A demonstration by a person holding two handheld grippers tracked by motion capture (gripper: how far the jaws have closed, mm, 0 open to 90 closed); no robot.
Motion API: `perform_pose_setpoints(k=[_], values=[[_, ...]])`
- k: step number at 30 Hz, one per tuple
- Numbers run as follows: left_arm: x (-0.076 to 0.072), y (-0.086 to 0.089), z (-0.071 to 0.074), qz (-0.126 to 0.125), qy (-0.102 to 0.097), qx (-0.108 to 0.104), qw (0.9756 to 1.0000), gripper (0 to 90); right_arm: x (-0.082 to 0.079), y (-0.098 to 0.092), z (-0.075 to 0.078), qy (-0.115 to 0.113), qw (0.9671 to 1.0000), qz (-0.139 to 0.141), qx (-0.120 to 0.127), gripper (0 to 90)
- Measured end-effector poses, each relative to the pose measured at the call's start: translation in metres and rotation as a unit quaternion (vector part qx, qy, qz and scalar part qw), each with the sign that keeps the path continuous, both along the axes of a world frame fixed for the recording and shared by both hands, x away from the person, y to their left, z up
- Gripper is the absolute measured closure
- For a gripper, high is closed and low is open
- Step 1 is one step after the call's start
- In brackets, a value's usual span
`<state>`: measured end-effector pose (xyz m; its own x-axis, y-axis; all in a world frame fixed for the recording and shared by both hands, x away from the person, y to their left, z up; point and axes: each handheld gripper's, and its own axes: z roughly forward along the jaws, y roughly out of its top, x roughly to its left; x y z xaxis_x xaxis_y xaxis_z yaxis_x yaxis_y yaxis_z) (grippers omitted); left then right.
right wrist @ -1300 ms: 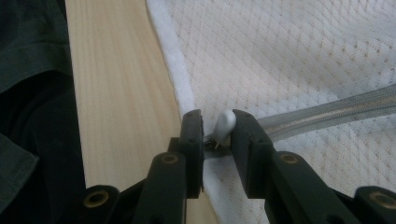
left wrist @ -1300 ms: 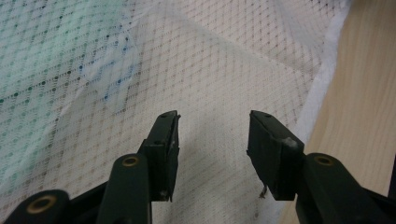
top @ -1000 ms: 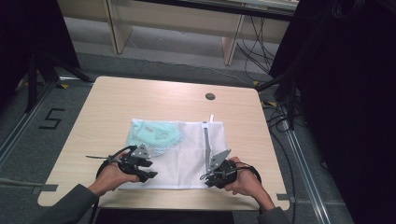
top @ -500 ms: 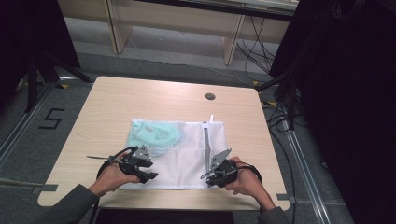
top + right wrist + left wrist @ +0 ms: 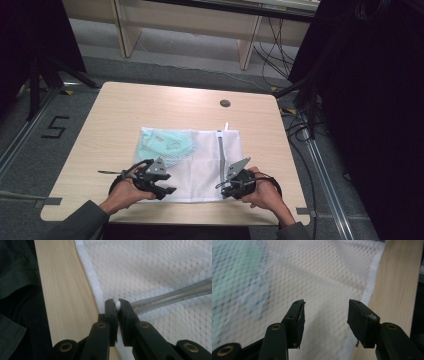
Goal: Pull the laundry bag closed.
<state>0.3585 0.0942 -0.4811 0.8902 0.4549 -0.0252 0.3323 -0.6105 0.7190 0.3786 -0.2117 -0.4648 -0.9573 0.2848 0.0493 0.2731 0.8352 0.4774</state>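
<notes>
High view: overhead, facing forward and down onto the table point(image 5: 150, 105). Gripper views: close, along jaws, sharing the mesh bag point(image 5: 202, 160).

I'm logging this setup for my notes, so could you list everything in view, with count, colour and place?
White mesh laundry bag: one, white, flat at the table's near middle.
Pale green fabric item: one, mint, inside the bag's far left part.
Grey zipper strip: one, grey, along the bag's right side.
White zipper pull: one, white, between the right gripper's jaws.
Light wooden table: one, beige.
Left gripper: black, open over the mesh.
Right gripper: black, shut on the pull.
</notes>
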Motion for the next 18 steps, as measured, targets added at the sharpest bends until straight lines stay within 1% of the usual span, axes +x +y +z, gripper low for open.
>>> perform_pose_setpoints(k=[2,3,4,5,6,7,8,9,10,11,12,13,14,15,17,18], values=[[-0.005,-0.012,-0.001,-0.003,-0.005,-0.017,0.9998,46.6,0.000,0.000,0.001,0.001,1.0000,-0.007,0.005,86.6],[-0.008,-0.023,-0.002,-0.011,-0.006,-0.021,0.9997,45.5,0.000,-0.001,0.004,0.001,0.9999,-0.013,0.010,86.5],[-0.010,-0.028,-0.003,-0.015,-0.010,-0.024,0.9995,45.8,0.002,-0.001,0.005,-0.006,0.9999,-0.009,0.013,86.5],[-0.011,-0.034,-0.004,-0.016,-0.012,-0.029,0.9994,45.9,0.001,-0.001,0.006,-0.001,0.9997,-0.017,0.015,86.5],[-0.011,-0.034,-0.004,-0.016,-0.012,-0.029,0.9994,46.1,0.001,-0.001,0.006,-0.001,0.9997,-0.017,0.015,86.5],[-0.014,-0.044,-0.006,-0.015,-0.014,-0.041,0.9990,46.6,0.000,-0.001,0.008,-0.002,0.9996,-0.023,0.018,86.5],[-0.016,-0.049,-0.007,-0.018,-0.021,-0.037,0.9990,47.1,0.002,-0.001,0.008,-0.006,0.9997,-0.013,0.022,86.5],[-0.018,-0.053,-0.008,-0.026,-0.024,-0.032,0.9989,47.1,0.001,-0.001,0.009,-0.003,0.9995,-0.024,0.021,86.5],[-0.018,-0.053,-0.008,-0.026,-0.024,-0.032,0.9989,46.9,0.001,-0.001,0.009,-0.003,0.9995,-0.024,0.021,86.5],[-0.022,-0.064,-0.012,-0.029,-0.024,-0.039,0.9986,46.4,0.001,-0.002,0.010,-0.003,0.9994,-0.026,0.022,86.5],[-0.022,-0.064,-0.012,-0.029,-0.024,-0.039,0.9986,45.4,0.001,-0.002,0.010,-0.003,0.9994,-0.026,0.022,86.5],[-0.023,-0.068,-0.013,-0.032,-0.024,-0.033,0.9986,44.7,0.002,-0.002,0.012,-0.002,0.9994,-0.026,0.023,86.5],[-0.024,-0.073,-0.015,-0.030,-0.019,-0.035,0.9987,44.7,0.002,-0.002,0.012,-0.002,0.9994,-0.026,0.023,86.5],[-0.024,-0.079,-0.018,-0.037,-0.022,-0.025,0.9988,44.0,0.003,-0.002,0.012,-0.006,0.9994,-0.022,0.028,86.5],[-0.024,-0.082,-0.020,-0.034,-0.025,-0.023,0.9988,43.8,0.003,-0.002,0.012,-0.008,0.9993,-0.021,0.029,86.5],[-0.024,-0.085,-0.021,-0.030,-0.026,-0.029,0.9988,43.6,0.001,-0.003,0.013,-0.003,0.9992,-0.031,0.027,86.5]])
